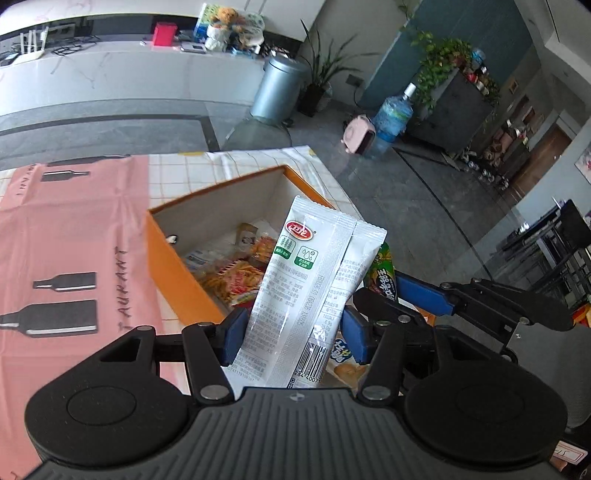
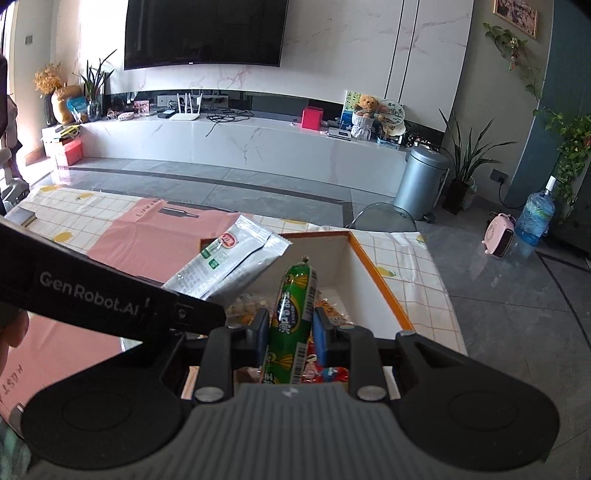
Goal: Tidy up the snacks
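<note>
You have a white snack packet (image 1: 306,280) squeezed in your left hand-held gripper (image 1: 293,334) and a green sausage stick (image 2: 291,317) squeezed in your right hand-held gripper (image 2: 290,338), and both hang just over the orange box (image 1: 173,269) on the table (image 1: 74,236), where other snacks (image 1: 236,277) already lie. You look to be at the dropping-in step. Next, lower each one into the box and then let the fingers come apart.

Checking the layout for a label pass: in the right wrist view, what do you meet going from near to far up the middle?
Right gripper → green sausage → orange box far wall → checked tablecloth → grey floor → white TV console → television.
</note>
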`<state>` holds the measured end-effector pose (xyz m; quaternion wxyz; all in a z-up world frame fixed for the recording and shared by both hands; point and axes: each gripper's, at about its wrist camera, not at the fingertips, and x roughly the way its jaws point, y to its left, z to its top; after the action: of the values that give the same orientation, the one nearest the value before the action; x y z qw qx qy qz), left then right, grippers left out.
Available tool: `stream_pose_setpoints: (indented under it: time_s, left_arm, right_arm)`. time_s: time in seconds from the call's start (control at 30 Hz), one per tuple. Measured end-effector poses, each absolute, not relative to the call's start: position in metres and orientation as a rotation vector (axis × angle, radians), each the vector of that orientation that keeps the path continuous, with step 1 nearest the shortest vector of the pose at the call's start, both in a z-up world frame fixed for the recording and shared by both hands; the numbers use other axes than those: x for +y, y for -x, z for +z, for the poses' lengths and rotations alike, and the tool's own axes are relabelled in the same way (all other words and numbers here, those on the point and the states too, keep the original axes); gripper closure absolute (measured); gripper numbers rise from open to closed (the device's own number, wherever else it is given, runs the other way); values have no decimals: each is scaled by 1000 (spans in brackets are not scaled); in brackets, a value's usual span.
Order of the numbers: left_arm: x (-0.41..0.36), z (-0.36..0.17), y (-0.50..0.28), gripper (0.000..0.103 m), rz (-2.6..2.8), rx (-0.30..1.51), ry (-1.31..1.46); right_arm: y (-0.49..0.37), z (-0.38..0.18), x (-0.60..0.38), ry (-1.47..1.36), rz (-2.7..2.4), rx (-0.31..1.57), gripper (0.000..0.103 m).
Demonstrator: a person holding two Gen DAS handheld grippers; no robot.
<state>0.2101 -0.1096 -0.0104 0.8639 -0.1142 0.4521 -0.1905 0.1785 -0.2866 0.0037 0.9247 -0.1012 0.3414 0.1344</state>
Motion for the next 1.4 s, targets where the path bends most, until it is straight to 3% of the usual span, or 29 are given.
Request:
stream_pose_setpoints:
  time_s: [0.73,1.1,1.4]
  left_arm:
    - [-186,-78,-266,47,-409,1135,-107]
    - [-194,-88,-263,39,-403,1165,-153]
    - [-181,-52,-246,28,-416,1089,-95]
  right_arm:
    - [-248,-99,-315,325,199,946,81]
    - [-251,-104,-312,328,192,977,82]
    - [-240,-80,-307,359,181,975,55]
